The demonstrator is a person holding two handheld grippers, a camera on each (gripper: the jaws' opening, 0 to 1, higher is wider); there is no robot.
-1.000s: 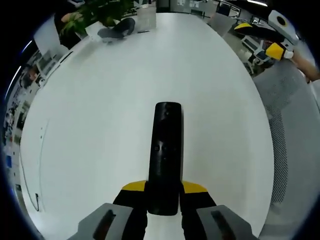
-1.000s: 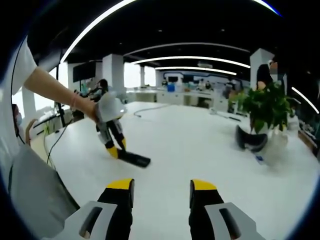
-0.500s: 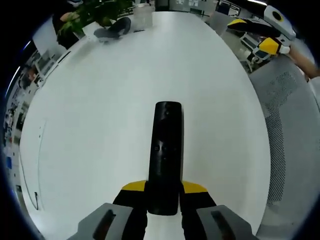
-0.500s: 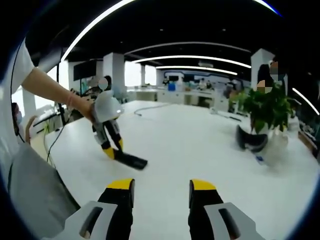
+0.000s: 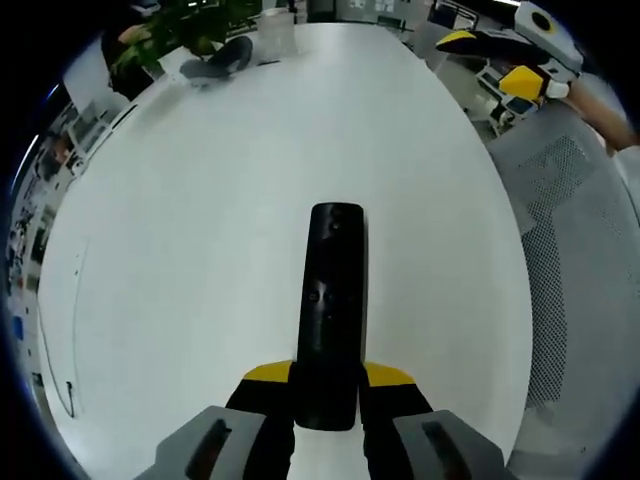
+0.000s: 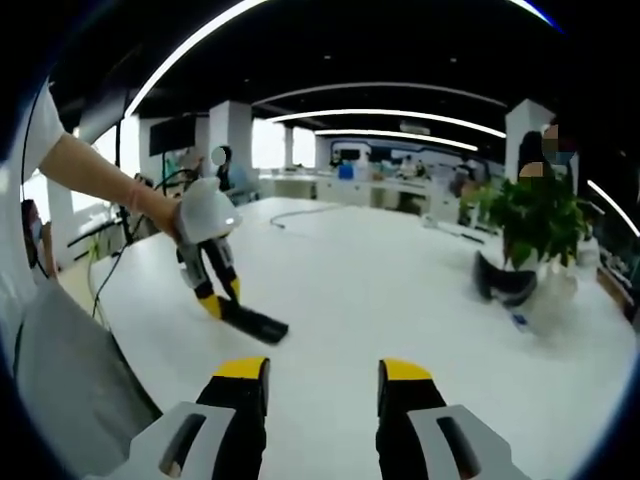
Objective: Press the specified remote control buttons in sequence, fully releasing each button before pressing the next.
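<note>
Left gripper view is looking down the black remote control, showing its slim glossy body and small buttons midway along, detail that right gripper view, seeing it side-on from a distance, is not giving. The left gripper is clamping the remote's near end between yellow-tipped jaws, the remote running toward 12 o'clock over the white table. The right gripper is hanging with jaws parted, gripping nothing, well apart from the remote at 10 o'clock; a potted plant is standing at 2 o'clock.

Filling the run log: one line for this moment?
left gripper: shut on remote | right gripper: open, empty, off remote | table | no press yet
</note>
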